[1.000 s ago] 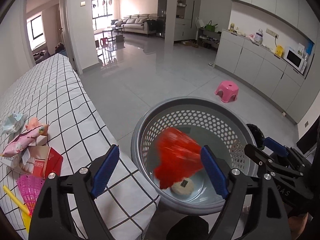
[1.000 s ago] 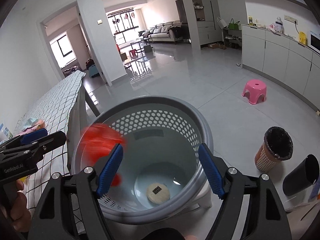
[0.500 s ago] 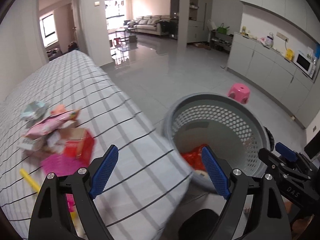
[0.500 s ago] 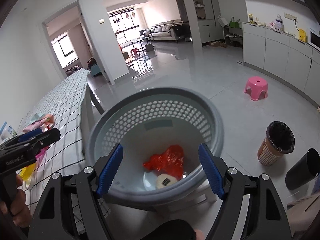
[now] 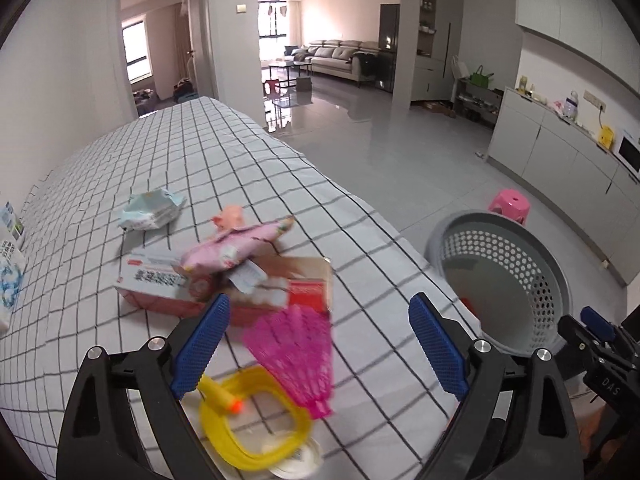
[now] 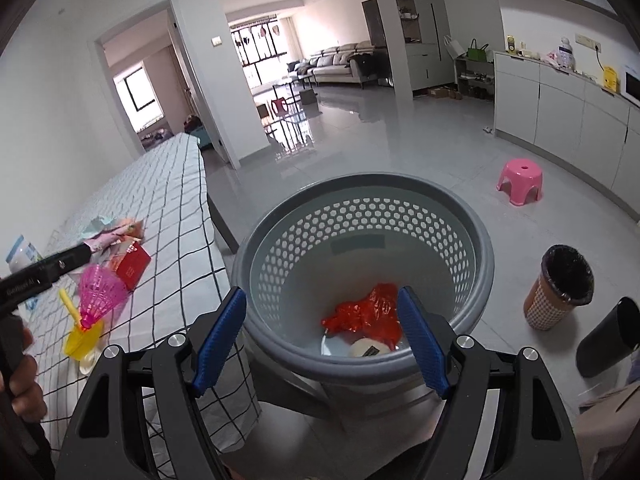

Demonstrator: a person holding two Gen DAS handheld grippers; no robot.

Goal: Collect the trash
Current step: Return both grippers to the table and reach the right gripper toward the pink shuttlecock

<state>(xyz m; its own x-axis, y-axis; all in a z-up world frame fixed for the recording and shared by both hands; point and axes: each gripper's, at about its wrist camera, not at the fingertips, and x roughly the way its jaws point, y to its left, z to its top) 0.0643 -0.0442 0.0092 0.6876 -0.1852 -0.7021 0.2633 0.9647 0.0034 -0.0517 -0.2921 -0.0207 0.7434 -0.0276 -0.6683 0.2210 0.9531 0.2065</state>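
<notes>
My left gripper (image 5: 316, 320) hangs over the checked tablecloth (image 5: 200, 152), its jaws opening with nothing pressed between them. Under and ahead of it lie a pink shuttlecock (image 5: 296, 352), a yellow ring toy (image 5: 256, 432), a red-and-white box (image 5: 168, 280), a pink snack packet (image 5: 228, 248) and a pale blue wrapper (image 5: 152, 210). My right gripper (image 6: 322, 300) is open and empty above the grey perforated basket (image 6: 360, 196). In the basket lie a red plastic bag (image 6: 368, 312) and a round white item (image 6: 368, 348).
The basket stands on the floor by the table's right edge. A pink stool (image 6: 520, 180), a brown bin with a black liner (image 6: 560, 288) and a black cylinder (image 6: 608, 336) are on the floor to the right. White packs (image 5: 8, 256) sit at the table's left edge.
The red bag dropped from the air into the basket. My left gripper swung left from over the basket to above the table trash. The right gripper drew back slightly.
</notes>
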